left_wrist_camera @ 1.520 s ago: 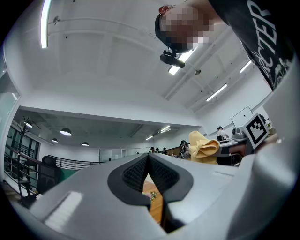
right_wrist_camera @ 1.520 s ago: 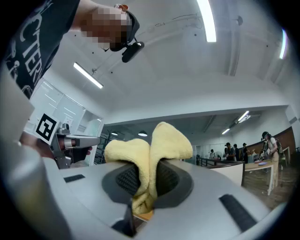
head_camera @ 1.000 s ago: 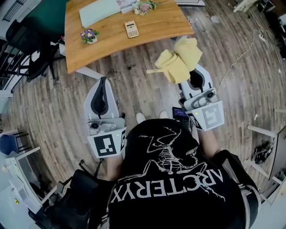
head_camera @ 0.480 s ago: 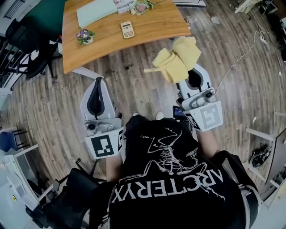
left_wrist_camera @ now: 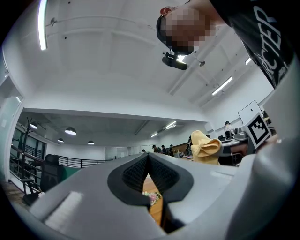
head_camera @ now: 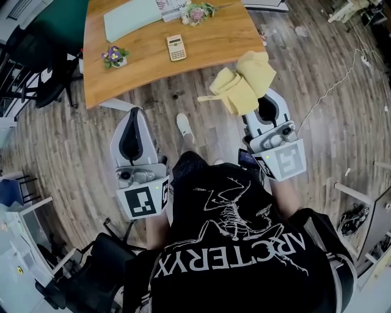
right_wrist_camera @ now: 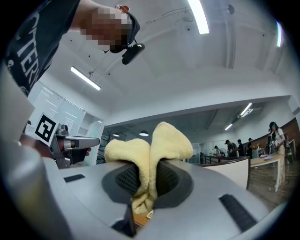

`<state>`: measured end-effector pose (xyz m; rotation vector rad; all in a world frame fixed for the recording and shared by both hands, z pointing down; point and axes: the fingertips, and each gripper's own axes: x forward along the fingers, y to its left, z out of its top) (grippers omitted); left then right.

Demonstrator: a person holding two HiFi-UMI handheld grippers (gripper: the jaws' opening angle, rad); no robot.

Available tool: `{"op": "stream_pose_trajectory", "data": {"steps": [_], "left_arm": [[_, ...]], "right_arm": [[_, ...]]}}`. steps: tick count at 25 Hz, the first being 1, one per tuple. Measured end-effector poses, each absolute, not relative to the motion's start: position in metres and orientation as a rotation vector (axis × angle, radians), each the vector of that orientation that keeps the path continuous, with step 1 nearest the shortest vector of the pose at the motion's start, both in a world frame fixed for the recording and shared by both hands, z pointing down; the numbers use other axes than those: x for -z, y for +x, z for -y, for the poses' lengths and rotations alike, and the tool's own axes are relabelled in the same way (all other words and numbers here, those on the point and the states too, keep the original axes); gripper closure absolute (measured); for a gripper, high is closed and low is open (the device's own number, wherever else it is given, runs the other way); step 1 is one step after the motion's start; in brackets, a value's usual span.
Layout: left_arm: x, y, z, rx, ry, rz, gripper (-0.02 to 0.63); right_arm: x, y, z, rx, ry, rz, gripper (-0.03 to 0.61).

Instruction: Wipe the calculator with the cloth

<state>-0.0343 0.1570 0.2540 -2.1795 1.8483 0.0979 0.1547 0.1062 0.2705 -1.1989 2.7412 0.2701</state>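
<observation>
The beige calculator (head_camera: 176, 47) lies on the wooden table (head_camera: 214, 40), well ahead of both grippers. A yellow cloth (head_camera: 241, 84) bunches out of my right gripper (head_camera: 261, 101), which is shut on it above the floor, short of the table's near edge. In the right gripper view the cloth (right_wrist_camera: 150, 150) is pinched between the dark pads of that gripper (right_wrist_camera: 149, 173). My left gripper (head_camera: 135, 119) is held over the floor at the left, shut with nothing in it. In the left gripper view its jaws (left_wrist_camera: 148, 164) meet, and the cloth (left_wrist_camera: 205, 146) shows off to the right.
On the table stand a small pot of purple flowers (head_camera: 113, 55), a bouquet (head_camera: 197, 10) and a pale green sheet (head_camera: 131, 17). Black chairs (head_camera: 30, 55) stand at the left. A white shoe (head_camera: 182, 124) steps out between the grippers. A cable (head_camera: 330, 79) runs over the floor at the right.
The person's white shoe has stepped forward between the grippers. The table has shifted slightly in view. Both grippers stay as they were, the cloth still held in the right one.
</observation>
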Motion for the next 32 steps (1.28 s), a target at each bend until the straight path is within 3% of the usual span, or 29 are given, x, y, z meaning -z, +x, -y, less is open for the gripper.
{"op": "stream_pose_trajectory", "data": {"steps": [16,28,32], "left_arm": [[-0.261,-0.164,0.102,-0.06,-2.337,-1.758,0.604],[-0.264,-0.173,0.163,-0.048,-2.305,-1.834,0.604],[-0.268,-0.168,0.172,-0.035,-2.284,-1.885,0.604]], "right_arm": [[-0.262,0.025,0.141,-0.286,-1.35,-2.742,0.526],[-0.275,0.003,0.211,-0.255,-1.253,-2.824,0.526],[-0.33,-0.015,0.233,-0.312,-1.085,-3.14,0.526]]}}
